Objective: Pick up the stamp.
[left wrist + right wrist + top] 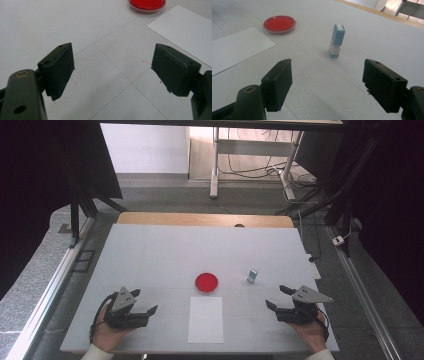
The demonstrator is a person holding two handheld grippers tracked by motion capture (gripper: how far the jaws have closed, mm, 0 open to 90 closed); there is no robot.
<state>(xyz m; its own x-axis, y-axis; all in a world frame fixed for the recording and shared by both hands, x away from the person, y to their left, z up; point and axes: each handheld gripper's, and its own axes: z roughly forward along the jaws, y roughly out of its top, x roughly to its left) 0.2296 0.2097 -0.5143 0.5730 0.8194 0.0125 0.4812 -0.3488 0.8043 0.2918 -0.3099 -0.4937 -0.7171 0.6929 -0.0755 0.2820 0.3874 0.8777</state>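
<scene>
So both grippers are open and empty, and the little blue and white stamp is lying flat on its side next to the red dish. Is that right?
Not quite. The blue and white stamp stands upright, not on its side; the right gripper view shows this clearly. The rest holds: the left gripper and right gripper are both open and empty, and the stamp is beside the red dish, apart from it.

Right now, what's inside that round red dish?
The round dish looks filled with something flat and red, inside a clear rim. Nothing else shows in it. Whatever lies beneath the red is covered.
</scene>
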